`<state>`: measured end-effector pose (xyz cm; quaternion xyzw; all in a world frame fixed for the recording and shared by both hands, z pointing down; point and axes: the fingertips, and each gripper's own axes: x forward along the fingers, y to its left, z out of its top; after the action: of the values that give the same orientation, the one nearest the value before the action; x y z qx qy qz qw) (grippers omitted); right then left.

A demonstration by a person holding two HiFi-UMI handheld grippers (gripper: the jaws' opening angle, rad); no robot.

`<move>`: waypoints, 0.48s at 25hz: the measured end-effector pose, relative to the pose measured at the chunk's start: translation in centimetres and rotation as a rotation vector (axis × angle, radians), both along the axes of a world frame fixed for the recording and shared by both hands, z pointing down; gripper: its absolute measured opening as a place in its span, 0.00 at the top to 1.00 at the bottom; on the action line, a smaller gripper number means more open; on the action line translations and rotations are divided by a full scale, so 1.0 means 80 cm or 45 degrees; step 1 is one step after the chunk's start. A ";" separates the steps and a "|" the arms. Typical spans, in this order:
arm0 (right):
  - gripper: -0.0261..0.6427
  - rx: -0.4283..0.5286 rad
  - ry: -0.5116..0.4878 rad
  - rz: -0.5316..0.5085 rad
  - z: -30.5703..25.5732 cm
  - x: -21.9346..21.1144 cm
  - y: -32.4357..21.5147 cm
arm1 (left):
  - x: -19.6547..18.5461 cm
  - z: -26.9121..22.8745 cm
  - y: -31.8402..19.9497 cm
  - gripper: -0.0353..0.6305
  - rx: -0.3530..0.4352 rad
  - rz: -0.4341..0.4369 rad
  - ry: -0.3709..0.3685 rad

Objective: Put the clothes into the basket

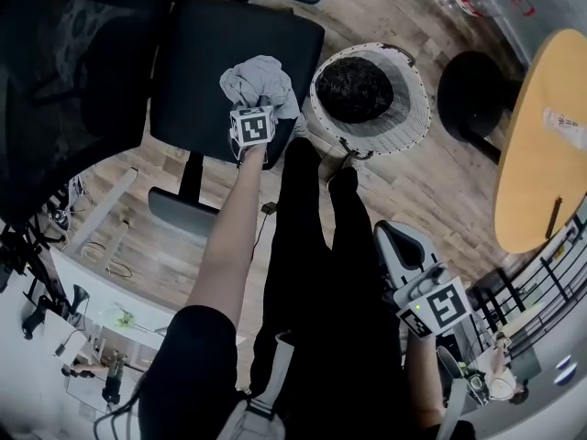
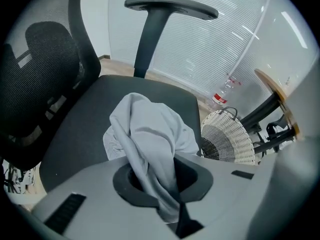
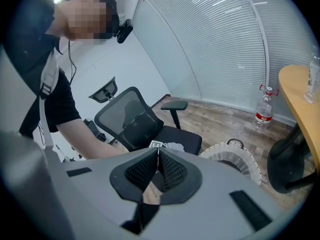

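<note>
Head view only: the white wicker basket seen from above, with something dark lying inside it; it stands on the wood floor just beside the office chair.
Left gripper view only: the grey garment up close, one fold drawn up into a ridge that runs into the tool's dark pads, while the rest lies bunched on the chair seat.
Right gripper view only: the scene from the side, with the person bent over, one bare arm reaching to the chair, a bottle on the floor by the blinds, and the edge of the round desk.
Left arm: stretched forward from a black short sleeve, the forearm straight and the tool pointing steeply down at the seat.
Right arm: held back near the body, low at the right of the head view, the tool tilted down towards the basket.
Left tool: nearly closed, pinching the grey garment.
Right tool: mesh pads pressed together, with nothing between them.
Garment's place: on the chair seat, beside the basket, not in it.
</note>
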<state>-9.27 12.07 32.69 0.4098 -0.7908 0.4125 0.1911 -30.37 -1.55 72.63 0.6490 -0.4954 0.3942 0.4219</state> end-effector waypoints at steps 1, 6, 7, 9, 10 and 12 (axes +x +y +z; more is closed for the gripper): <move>0.94 0.014 0.001 0.004 -0.004 0.000 -0.001 | -0.001 -0.005 -0.001 0.85 0.005 0.006 0.001; 0.94 0.068 0.010 0.045 -0.023 0.006 0.002 | -0.005 -0.035 0.007 0.85 0.001 0.019 -0.015; 0.94 0.080 0.011 0.057 -0.026 0.007 0.001 | -0.005 -0.042 0.007 0.85 0.001 0.023 -0.012; 0.94 0.110 0.012 0.081 -0.031 0.008 -0.001 | -0.003 -0.056 0.003 0.85 0.008 0.035 -0.005; 0.94 0.125 0.014 0.089 -0.034 0.009 -0.003 | -0.001 -0.062 0.001 0.85 0.016 0.040 0.003; 0.94 0.152 0.018 0.099 -0.039 0.011 -0.005 | 0.006 -0.073 0.004 0.85 0.024 0.039 0.032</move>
<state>-8.36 11.67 29.58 0.4537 -0.7961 0.3689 0.1557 -29.92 -1.20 66.83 0.6655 -0.4836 0.3877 0.4159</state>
